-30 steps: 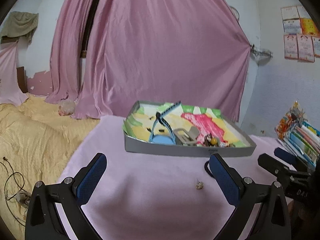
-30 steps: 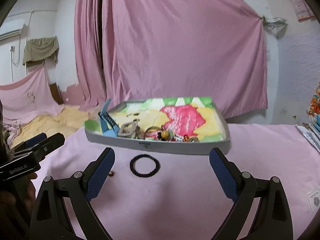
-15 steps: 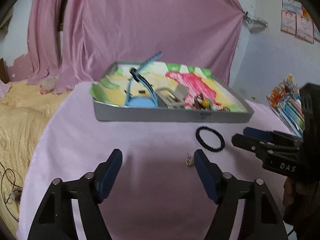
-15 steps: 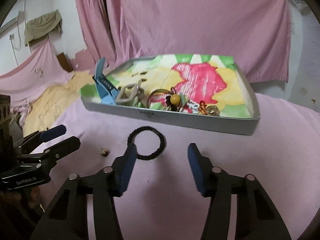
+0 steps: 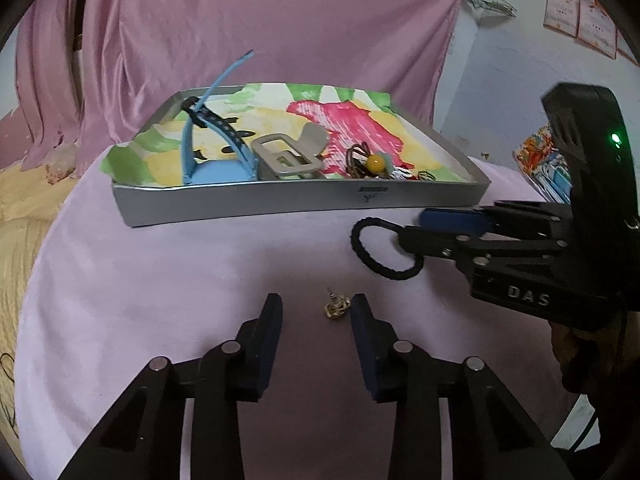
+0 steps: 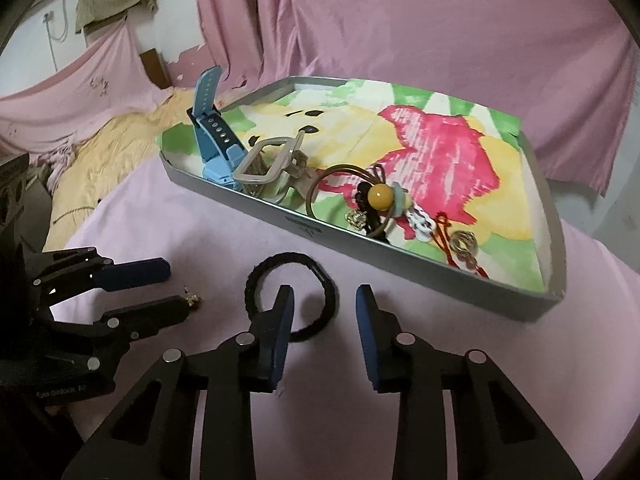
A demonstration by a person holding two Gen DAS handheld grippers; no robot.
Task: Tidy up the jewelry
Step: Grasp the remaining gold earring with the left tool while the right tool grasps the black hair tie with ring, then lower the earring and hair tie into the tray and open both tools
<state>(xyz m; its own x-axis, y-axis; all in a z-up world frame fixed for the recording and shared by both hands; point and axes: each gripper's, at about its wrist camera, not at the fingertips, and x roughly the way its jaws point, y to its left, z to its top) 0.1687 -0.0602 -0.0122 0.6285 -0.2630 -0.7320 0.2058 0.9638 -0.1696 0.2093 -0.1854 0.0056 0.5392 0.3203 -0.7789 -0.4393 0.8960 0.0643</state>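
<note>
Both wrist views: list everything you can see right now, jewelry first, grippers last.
Small earring: 1, gold-coloured, on the pink cloth, apart from both left fingers.
Black hair tie: 1, on the cloth in front of the tray; right gripper's left finger overlaps it.
Tray: 1, grey, lined with a colourful drawing, at the back of the table.
Blue watch: 1, in the tray's left end, strap sticking up.
Grey buckle: 1, in the tray beside the watch.
Yellow bead charm: 1, tangled with other pieces I cannot count.
Pink cloth: covers the table.
Pink curtain: behind the tray.
Left gripper: open, by the earring.
Right gripper: open, over the hair tie.
</note>
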